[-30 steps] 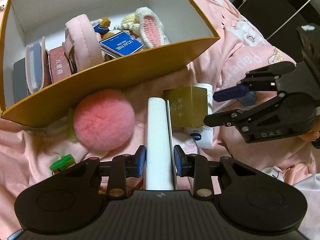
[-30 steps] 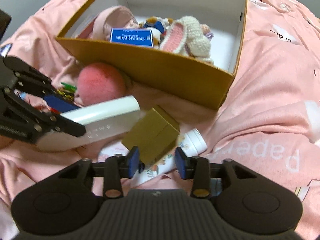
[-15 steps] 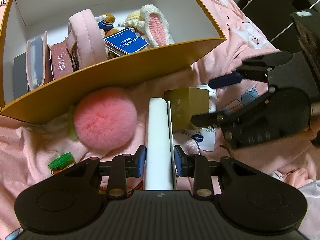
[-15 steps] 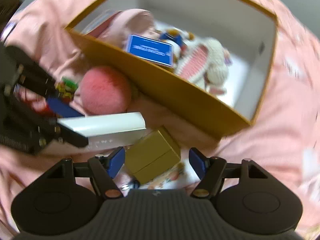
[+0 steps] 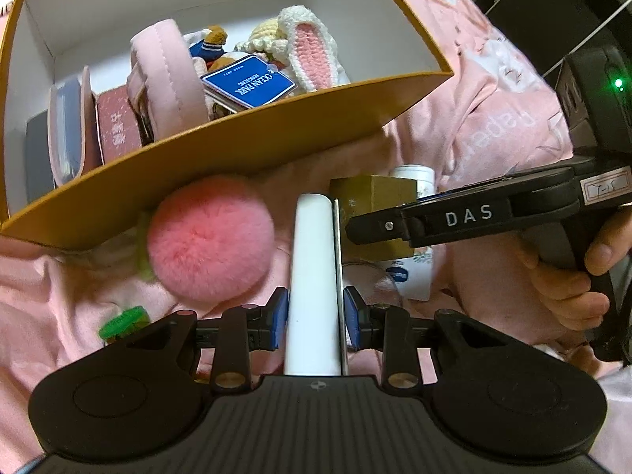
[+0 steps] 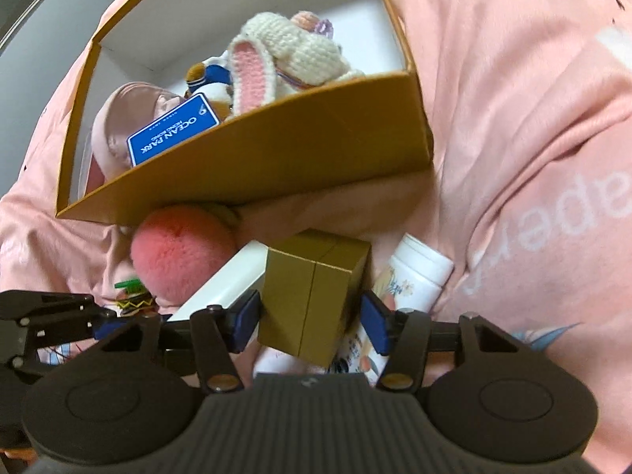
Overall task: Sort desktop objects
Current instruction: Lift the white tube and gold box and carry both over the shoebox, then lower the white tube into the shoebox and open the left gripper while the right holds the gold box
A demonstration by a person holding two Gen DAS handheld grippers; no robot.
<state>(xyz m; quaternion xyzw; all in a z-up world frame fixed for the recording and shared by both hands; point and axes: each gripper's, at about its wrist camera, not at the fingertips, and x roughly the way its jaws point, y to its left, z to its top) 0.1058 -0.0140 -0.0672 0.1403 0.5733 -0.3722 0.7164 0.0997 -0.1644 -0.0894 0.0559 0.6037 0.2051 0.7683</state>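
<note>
My left gripper (image 5: 316,312) is shut on a long white box (image 5: 314,260) and holds it just above the pink cloth, end toward the carton. The white box also shows in the right wrist view (image 6: 233,280). A gold box (image 6: 312,300) stands right beside the white box. My right gripper (image 6: 310,318) straddles the gold box with its jaws closing. The left pad is at the box's side, and a thin gap remains at the right pad. In the left wrist view one right finger (image 5: 395,223) crosses in front of the gold box (image 5: 367,193).
An orange carton (image 5: 245,150) behind holds a blue card (image 5: 249,81), a crocheted bunny (image 6: 292,51), a pink pouch and small boxes. A pink pompom (image 5: 209,237) lies against its wall. A white bottle (image 6: 418,272) and a green-topped toy (image 5: 122,322) lie on the cloth. A hand (image 5: 568,280) is at right.
My right gripper rolled, dropped lower, widened its jaws and came around the gold box. The left gripper and its white box stayed put.
</note>
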